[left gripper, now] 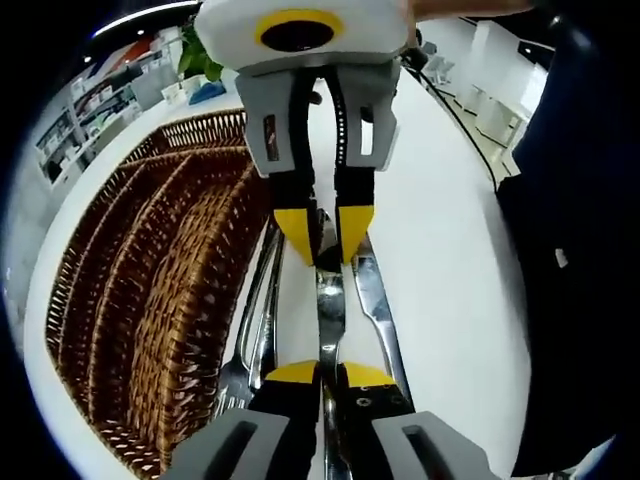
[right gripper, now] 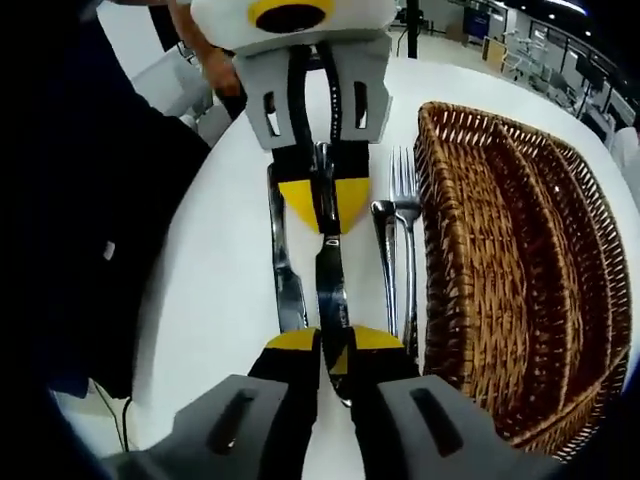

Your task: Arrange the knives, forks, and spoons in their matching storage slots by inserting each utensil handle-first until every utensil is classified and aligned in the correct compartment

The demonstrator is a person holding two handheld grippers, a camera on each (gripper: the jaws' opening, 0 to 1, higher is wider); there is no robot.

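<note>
In the left gripper view my left gripper (left gripper: 330,375) rises from the bottom centre, its yellow-tipped jaws clenched on one end of a knife (left gripper: 331,300) that runs straight up the middle of the frame. At the top centre my right gripper (left gripper: 322,235) comes down from above and clamps the other end of the same knife, so both tools grasp it, facing each other. Beside it on the white table (left gripper: 450,250) lie a second knife (left gripper: 375,300) just right of centre and a fork (left gripper: 262,300) just left, next to the wicker tray (left gripper: 150,290) that fills the left half of the frame with its long compartments.

In the right gripper view my right gripper (right gripper: 334,345) sits at the bottom centre, closed on the knife (right gripper: 330,280), and the left gripper (right gripper: 322,205) holds it from the top centre. The second knife (right gripper: 285,270) lies just left of it; a spoon (right gripper: 385,250) and a fork (right gripper: 405,215) lie just right, beside the wicker tray (right gripper: 520,270) on the right. A dark sleeve (right gripper: 90,200) covers the left side.
</note>
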